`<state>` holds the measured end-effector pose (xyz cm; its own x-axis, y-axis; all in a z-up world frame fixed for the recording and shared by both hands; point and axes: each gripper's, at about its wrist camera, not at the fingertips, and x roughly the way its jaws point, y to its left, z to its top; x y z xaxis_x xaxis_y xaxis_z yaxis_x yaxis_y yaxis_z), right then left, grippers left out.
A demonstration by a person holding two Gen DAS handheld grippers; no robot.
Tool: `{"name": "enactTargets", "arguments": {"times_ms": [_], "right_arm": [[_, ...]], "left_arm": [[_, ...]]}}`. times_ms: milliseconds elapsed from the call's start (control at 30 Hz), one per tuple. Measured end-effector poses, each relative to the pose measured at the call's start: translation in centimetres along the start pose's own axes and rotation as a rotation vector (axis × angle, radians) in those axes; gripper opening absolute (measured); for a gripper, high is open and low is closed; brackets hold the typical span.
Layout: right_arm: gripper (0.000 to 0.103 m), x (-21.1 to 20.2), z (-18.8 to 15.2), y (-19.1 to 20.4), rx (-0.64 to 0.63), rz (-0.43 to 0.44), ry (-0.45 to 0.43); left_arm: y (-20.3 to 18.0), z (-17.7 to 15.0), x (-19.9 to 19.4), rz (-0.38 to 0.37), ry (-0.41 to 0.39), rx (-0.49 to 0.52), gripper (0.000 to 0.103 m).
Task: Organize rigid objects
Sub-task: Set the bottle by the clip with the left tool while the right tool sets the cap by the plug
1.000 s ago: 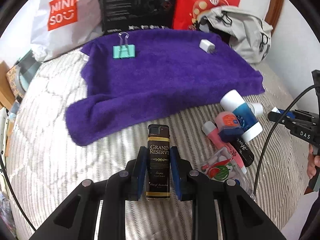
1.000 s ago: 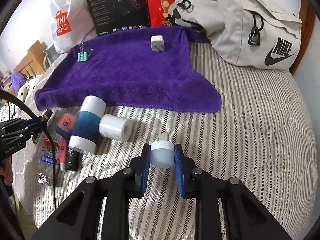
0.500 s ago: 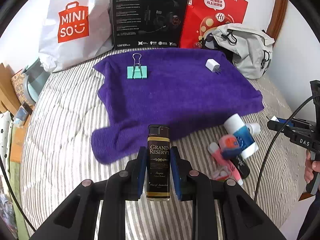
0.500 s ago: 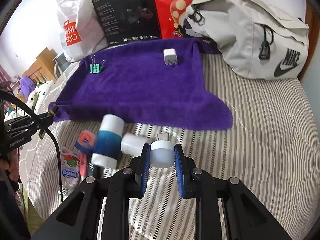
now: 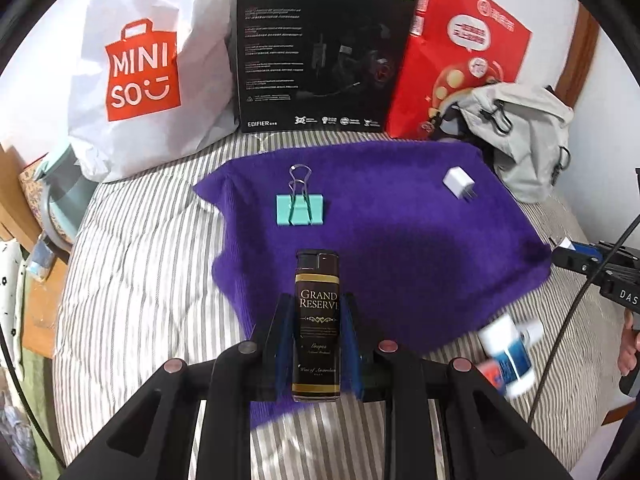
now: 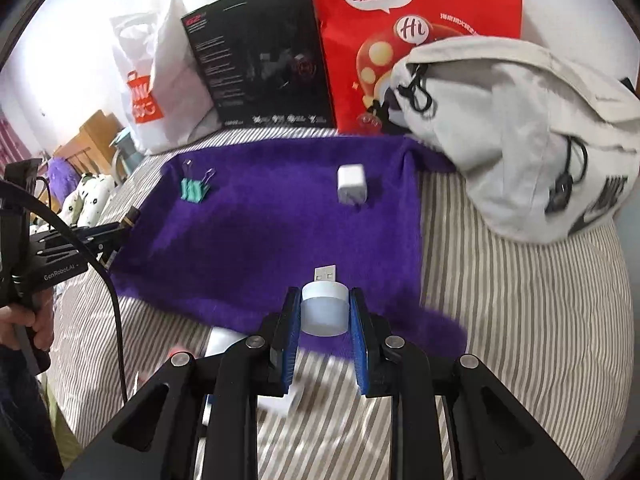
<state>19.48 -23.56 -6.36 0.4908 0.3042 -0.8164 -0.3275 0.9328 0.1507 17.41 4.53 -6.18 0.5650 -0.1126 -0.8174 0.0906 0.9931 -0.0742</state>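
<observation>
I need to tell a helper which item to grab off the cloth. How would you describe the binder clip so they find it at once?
Look at the purple towel spread on the striped bed. Near its far left corner lies the binder clip. It is mint green with looped wire handles, unlike the white charger plug at the far right.

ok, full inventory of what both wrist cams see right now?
purple towel: 1, spread on the striped bed
teal binder clip: 1, towel, far left
white plug adapter: 1, towel, far right
white Miniso bag: 1, behind
black headset box: 1, behind
red paper bag: 1, behind
grey backpack: 1, right
white-and-blue tubes: blurred pile, near right
dark Grand Reserve lighter: 1, in left gripper
white USB night light: 1, in right gripper
</observation>
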Motion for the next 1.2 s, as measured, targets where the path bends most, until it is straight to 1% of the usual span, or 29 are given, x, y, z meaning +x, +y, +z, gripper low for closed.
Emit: {"name": "enactTargets", "arguments": {"times_ms": [233, 367, 500, 600, 733, 800, 867, 900, 933, 1033, 1067, 1133, 1200], "right_arm": [[0.024, 4.0, 3.0, -1.0, -0.001, -0.022, 0.018], [0.024, 6.6, 4.1, -1.5, -0.01, -0.063, 0.049], [0.024, 8.6, 4.6, -1.9, -0.017, -0.097, 0.082], [0.024, 9.6, 4.6, -2.0, -0.012, -0.102, 0.099], [0.024, 9.9, 4.3, -1.6, -0.039, -0.124, 0.09], [0.028, 9.9, 4.1, -1.3, -0.054, -0.129, 0.088], [0.041, 9.8, 3.9, -1.0, -0.065, -0.12, 0.097], [0.049, 9.9, 3.9, -0.8, -0.067, -0.108, 0.104], [0.052, 9.7, 3.8, -0.6, -0.071, -0.097, 0.115], [0.052, 8.8, 3.1, -0.3, -0.07, -0.126, 0.14], [0.052, 8.2, 2.8, -0.3, -0.062, -0.127, 0.142], [0.052, 6.5, 2.0, -0.4, -0.037, -0.103, 0.141], [0.056, 4.6, 1.0, -0.5, -0.001, -0.094, 0.141]], "left_arm": [[0.7, 1.5, 3.1, -0.02, 0.024, -0.024, 0.023], [1.0, 1.8, 4.5, -0.033, 0.043, -0.038, 0.023], [1.4, 2.1, 5.9, -0.04, 0.064, -0.047, 0.023], [1.5, 2.3, 6.7, -0.034, 0.076, -0.041, 0.023], [1.0, 2.5, 7.5, -0.027, 0.083, -0.011, 0.023], [0.8, 2.6, 7.6, -0.015, 0.082, 0.005, 0.023], [0.7, 2.6, 7.6, -0.006, 0.083, 0.011, 0.023], [0.6, 2.6, 7.6, -0.003, 0.082, 0.014, 0.023], [0.3, 2.4, 7.6, 0.004, 0.079, 0.033, 0.027], [-0.3, 2.0, 7.2, -0.001, 0.087, 0.066, 0.039], [-0.5, 1.8, 7.1, 0.005, 0.096, 0.073, 0.039], [-0.7, 1.6, 6.5, 0.03, 0.114, 0.073, 0.039], [-0.4, 1.4, 5.5, 0.037, 0.123, 0.049, 0.039]]}}
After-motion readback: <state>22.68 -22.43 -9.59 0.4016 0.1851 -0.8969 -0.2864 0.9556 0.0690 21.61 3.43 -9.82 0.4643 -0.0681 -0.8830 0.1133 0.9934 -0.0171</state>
